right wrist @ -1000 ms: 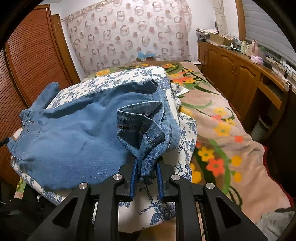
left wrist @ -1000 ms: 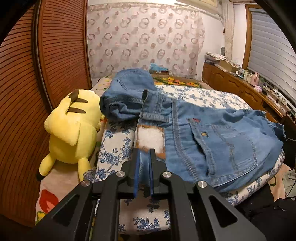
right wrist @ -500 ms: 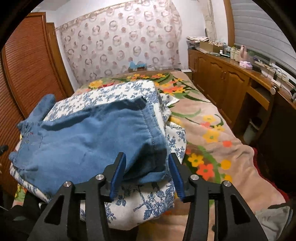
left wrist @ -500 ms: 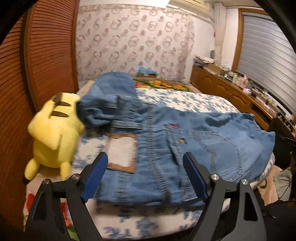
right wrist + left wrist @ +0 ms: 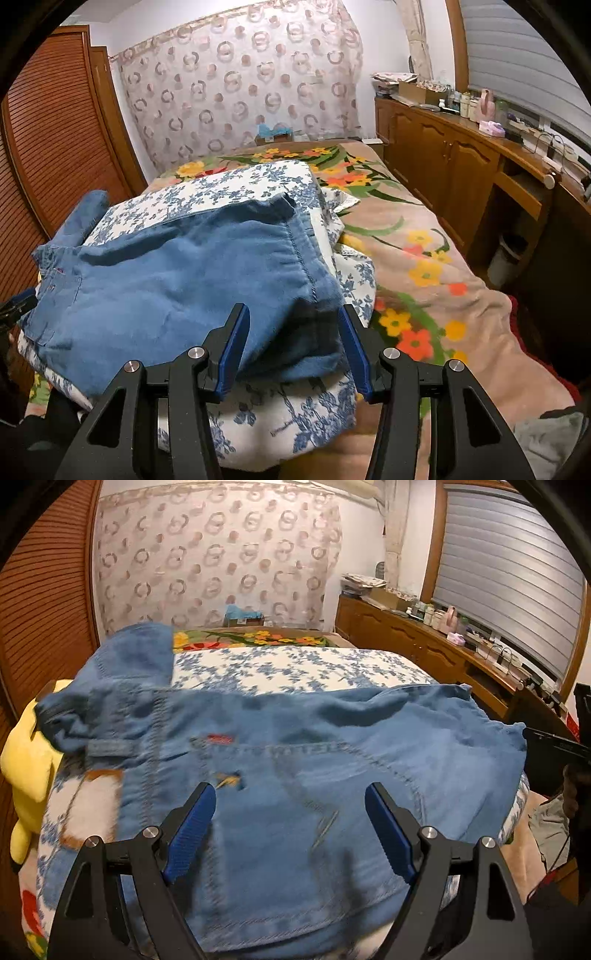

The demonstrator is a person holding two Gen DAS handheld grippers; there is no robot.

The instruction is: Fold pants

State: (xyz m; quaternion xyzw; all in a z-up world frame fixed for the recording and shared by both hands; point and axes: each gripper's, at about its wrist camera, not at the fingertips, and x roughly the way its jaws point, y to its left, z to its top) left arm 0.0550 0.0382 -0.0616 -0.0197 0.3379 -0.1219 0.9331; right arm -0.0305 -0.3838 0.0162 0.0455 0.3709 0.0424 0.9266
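Left wrist view: denim pants are seen spread on the floral quilt, with left gripper and right gripper both held wide apart, nothing grasped.

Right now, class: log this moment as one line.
left gripper: open | right gripper: open | jeans: released, lying on quilt

A home bedroom: flowered bed, wooden cabinets, louvred wardrobe.

Blue denim pants are seen folded and spread flat across a floral-printed cushion, back pocket upward, one leg end bunched at the far left.
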